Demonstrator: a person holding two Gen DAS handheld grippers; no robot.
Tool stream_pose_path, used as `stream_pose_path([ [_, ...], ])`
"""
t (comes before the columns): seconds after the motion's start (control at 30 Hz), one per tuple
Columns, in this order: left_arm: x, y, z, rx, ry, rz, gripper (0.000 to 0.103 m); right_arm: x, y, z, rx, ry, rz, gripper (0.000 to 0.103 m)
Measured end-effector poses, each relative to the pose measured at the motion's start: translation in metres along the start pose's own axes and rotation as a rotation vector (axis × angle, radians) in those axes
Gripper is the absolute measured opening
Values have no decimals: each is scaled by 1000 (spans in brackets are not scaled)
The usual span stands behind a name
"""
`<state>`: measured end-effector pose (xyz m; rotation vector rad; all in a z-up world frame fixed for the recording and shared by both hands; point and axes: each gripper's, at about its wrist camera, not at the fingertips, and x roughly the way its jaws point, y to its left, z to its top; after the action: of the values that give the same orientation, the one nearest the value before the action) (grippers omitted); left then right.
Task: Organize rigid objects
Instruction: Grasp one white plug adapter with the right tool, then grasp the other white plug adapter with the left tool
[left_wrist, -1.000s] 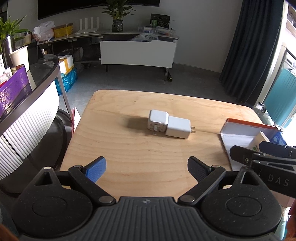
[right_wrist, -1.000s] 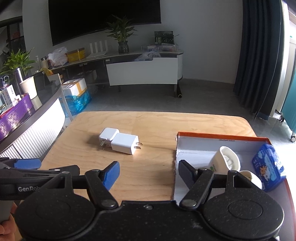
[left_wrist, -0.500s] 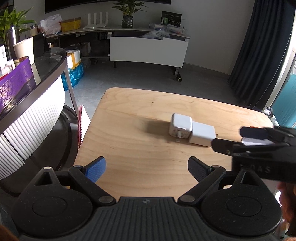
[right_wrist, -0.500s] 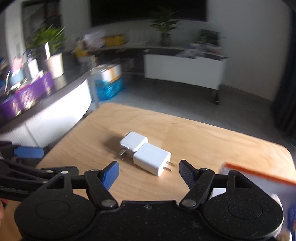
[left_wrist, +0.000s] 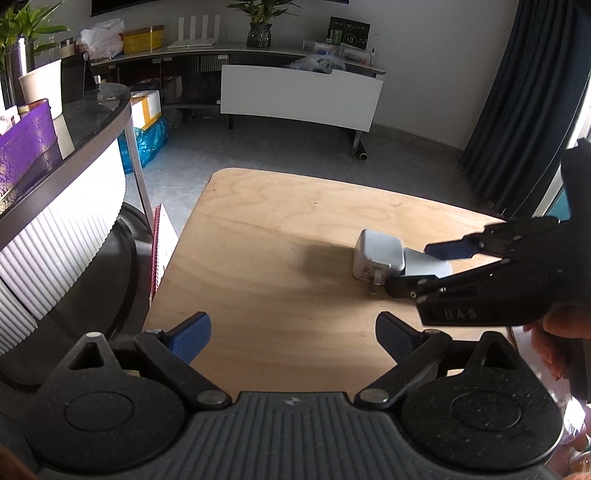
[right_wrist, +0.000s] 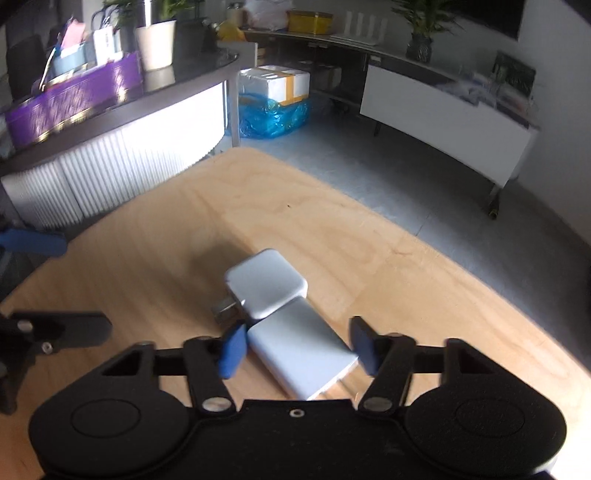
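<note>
1. Two white wall chargers lie touching on the wooden table (left_wrist: 258, 236): a square charger (right_wrist: 266, 283) and a flat charger (right_wrist: 303, 349).
2. Right gripper (right_wrist: 297, 349): fingers spread, straddling the flat charger, not clamped.
3. Left gripper (left_wrist: 293, 332): fingers spread wide, holding nothing, near the table's edge, well apart from the square charger.

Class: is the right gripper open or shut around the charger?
Open: right gripper straddles the nearer white charger, pads not clamping it.
</note>
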<state>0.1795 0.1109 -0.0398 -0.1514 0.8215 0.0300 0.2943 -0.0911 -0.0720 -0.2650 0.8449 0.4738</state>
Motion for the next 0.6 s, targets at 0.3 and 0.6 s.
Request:
stream_pose_path([
  [0.3, 17, -9, 9, -2, -14, -29, 98, -21, -21, -22, 377, 51, -141, 83],
  [0.6, 35, -27, 16, 47, -34, -60, 99, -31, -5, -37, 331, 29, -190, 50],
])
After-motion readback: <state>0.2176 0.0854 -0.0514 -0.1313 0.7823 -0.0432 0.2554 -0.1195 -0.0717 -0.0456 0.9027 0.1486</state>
